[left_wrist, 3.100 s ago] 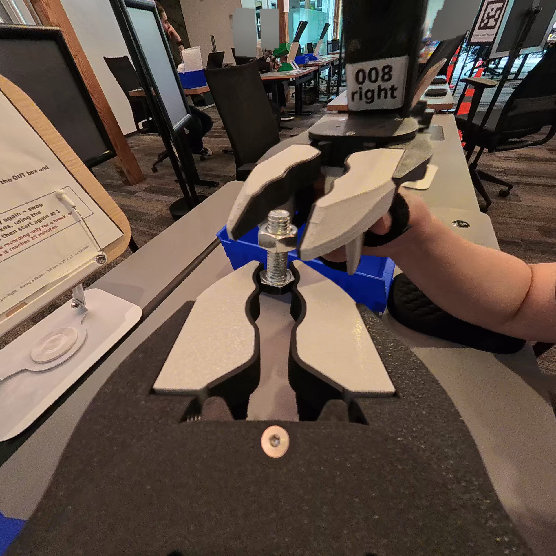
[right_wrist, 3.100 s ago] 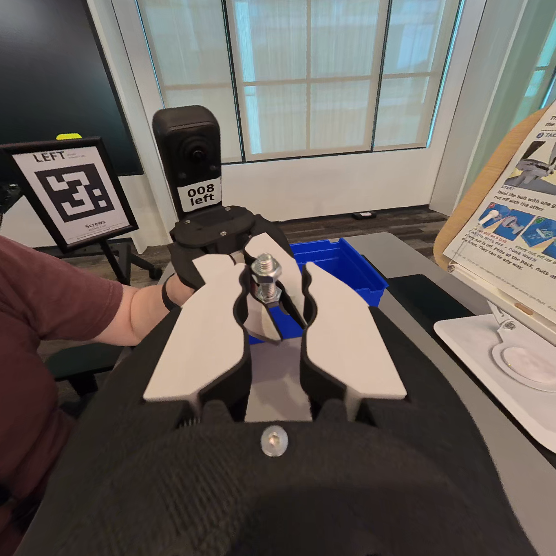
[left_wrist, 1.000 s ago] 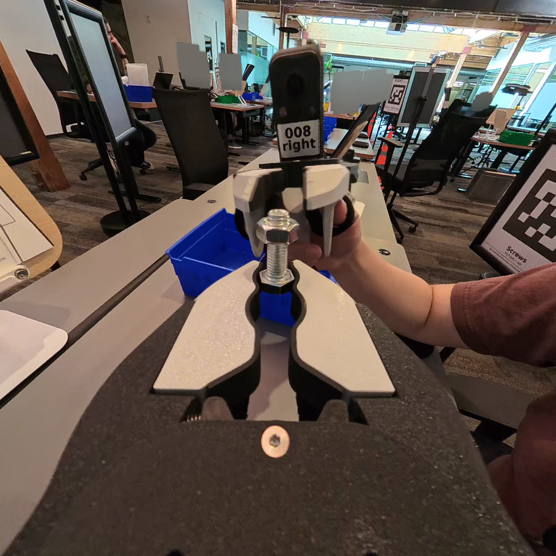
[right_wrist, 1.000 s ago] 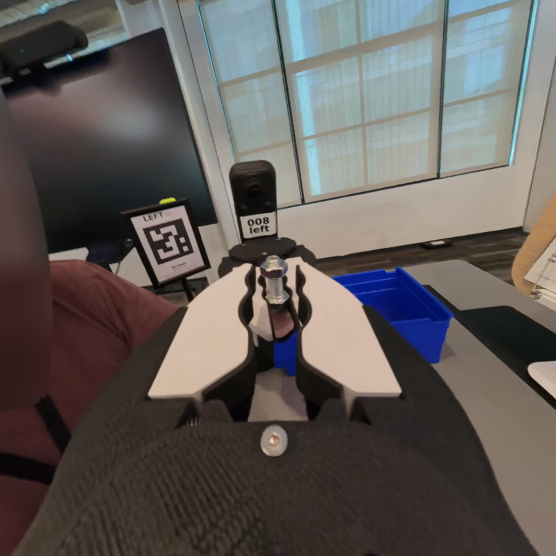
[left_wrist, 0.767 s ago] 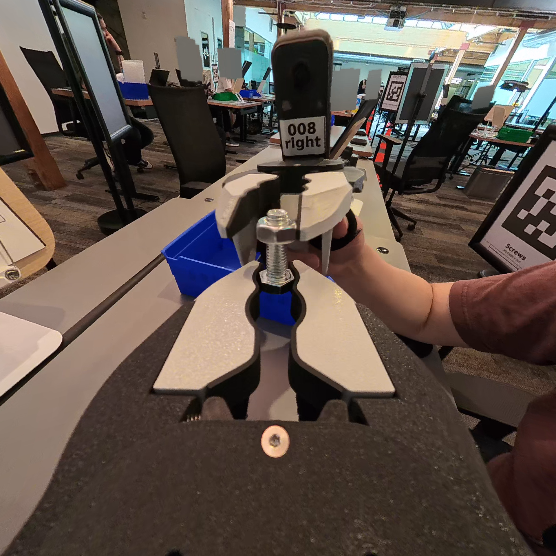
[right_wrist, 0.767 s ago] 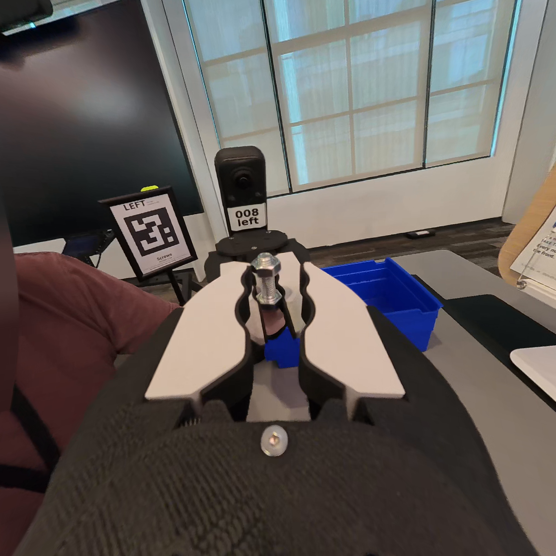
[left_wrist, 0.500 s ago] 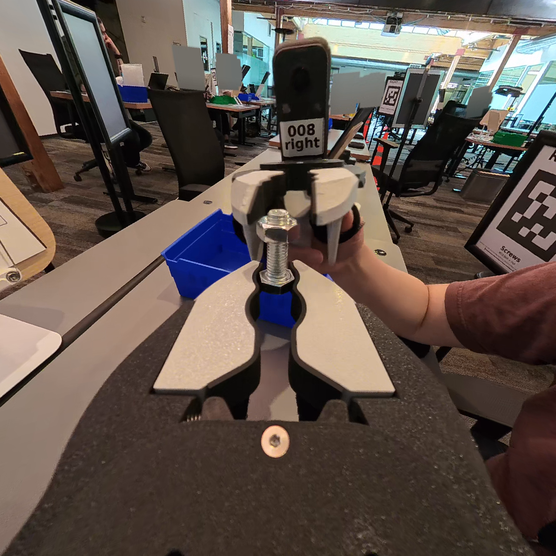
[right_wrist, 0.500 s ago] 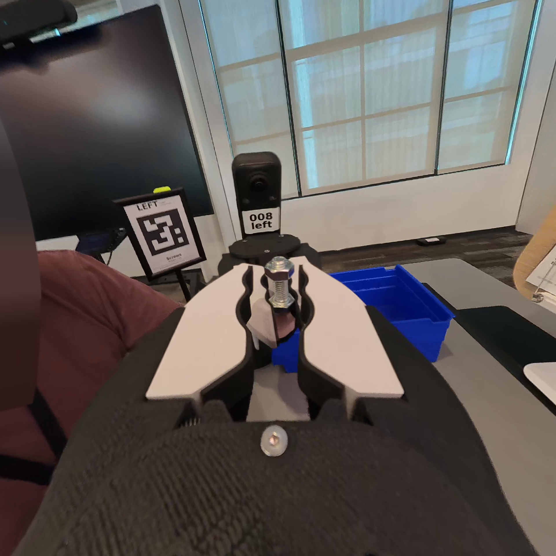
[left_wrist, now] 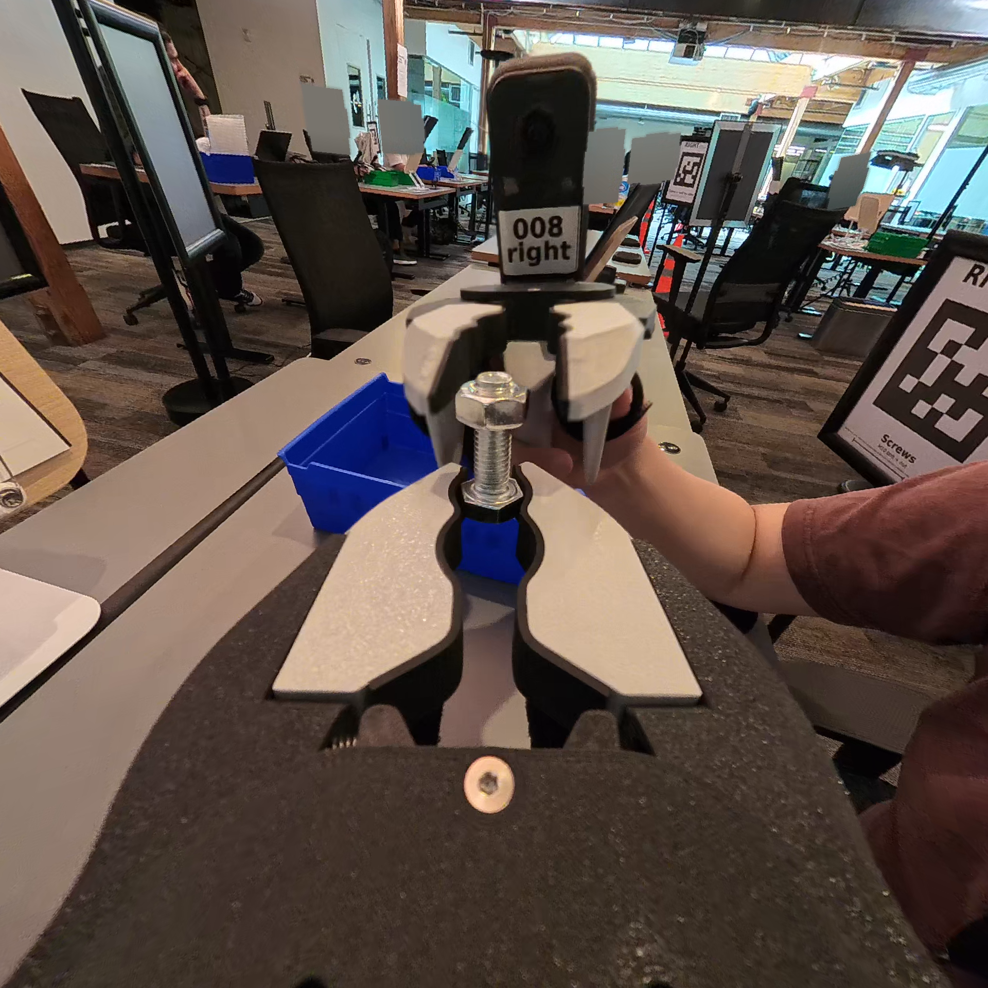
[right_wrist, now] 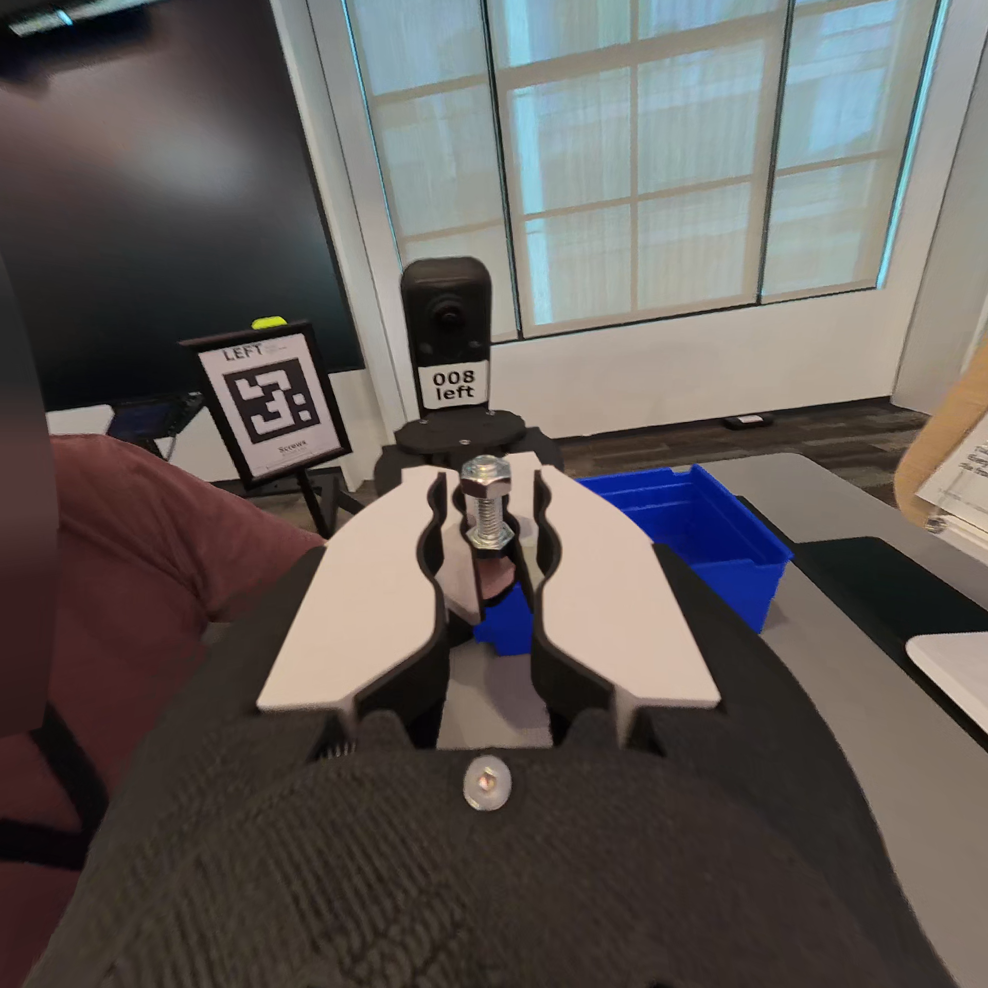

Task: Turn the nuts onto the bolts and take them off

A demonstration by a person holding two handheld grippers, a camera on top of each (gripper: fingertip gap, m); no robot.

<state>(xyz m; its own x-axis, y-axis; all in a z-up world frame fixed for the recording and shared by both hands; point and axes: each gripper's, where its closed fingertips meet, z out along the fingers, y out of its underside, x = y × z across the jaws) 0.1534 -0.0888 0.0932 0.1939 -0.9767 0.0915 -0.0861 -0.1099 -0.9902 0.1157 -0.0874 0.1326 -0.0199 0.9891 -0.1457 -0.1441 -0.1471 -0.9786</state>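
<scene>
The grey tabletop runs off the frame edges, and the open blue plastic bin on it is partly hidden behind both pairs of tongs. In the left wrist view the left tongs are clenched on the head of the upright silver threaded bolt; the head itself sits sunk between the tips and is hard to make out. The silver hex nut rides at the top of the thread. The right tongs stand released, their fingers either side of the nut without pinching it. Compared with half a second ago they have spread wider and shifted closer to the bolt, while nut and bolt sit as before. The right view is slightly blurred.
</scene>
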